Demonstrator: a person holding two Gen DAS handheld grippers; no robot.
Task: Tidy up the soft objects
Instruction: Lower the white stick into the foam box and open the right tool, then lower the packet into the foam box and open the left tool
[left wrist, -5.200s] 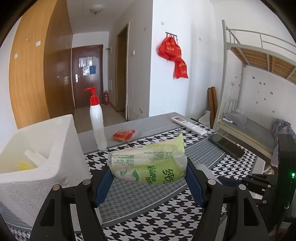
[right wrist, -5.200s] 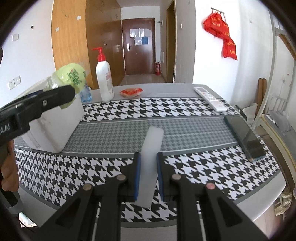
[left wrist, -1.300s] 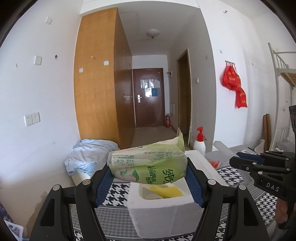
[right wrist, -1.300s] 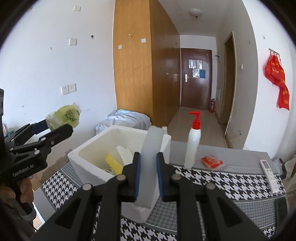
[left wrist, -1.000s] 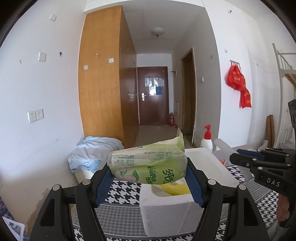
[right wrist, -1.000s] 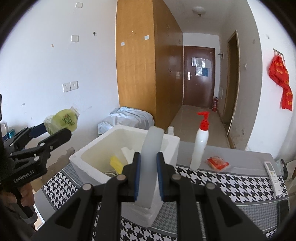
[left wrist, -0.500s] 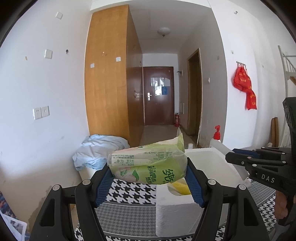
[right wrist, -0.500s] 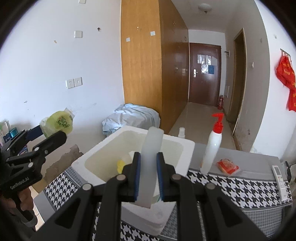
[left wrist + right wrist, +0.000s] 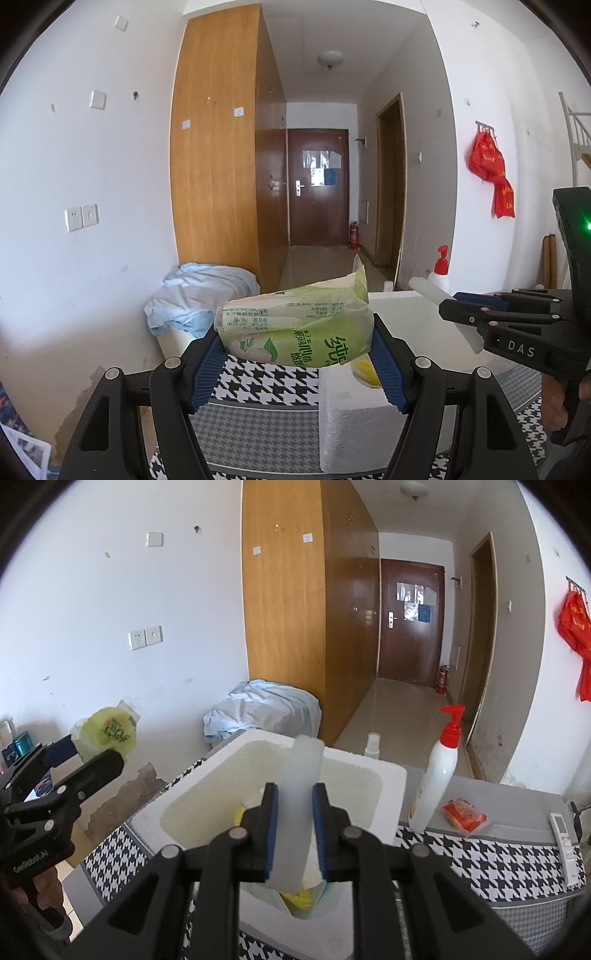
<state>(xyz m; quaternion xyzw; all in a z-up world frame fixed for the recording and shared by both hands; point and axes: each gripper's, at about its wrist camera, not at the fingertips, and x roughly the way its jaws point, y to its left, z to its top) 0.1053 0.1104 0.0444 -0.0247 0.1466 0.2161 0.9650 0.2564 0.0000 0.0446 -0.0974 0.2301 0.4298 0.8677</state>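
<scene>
Right wrist view: my right claw [image 9: 294,825] grips the white foam strip [image 9: 298,808] above the foam box [image 9: 391,786], ready to drop, while my left claw [image 9: 295,356] clamps the green tissue pack [image 9: 295,326] beside it.

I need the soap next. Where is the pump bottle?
In the right wrist view the pump bottle stands on the table right of the foam box, with a red packet just to its right.

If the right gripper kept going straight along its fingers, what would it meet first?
Probably the white foam box: the right gripper, shut on a translucent strip, points into its opening. Depth is unclear.
</scene>
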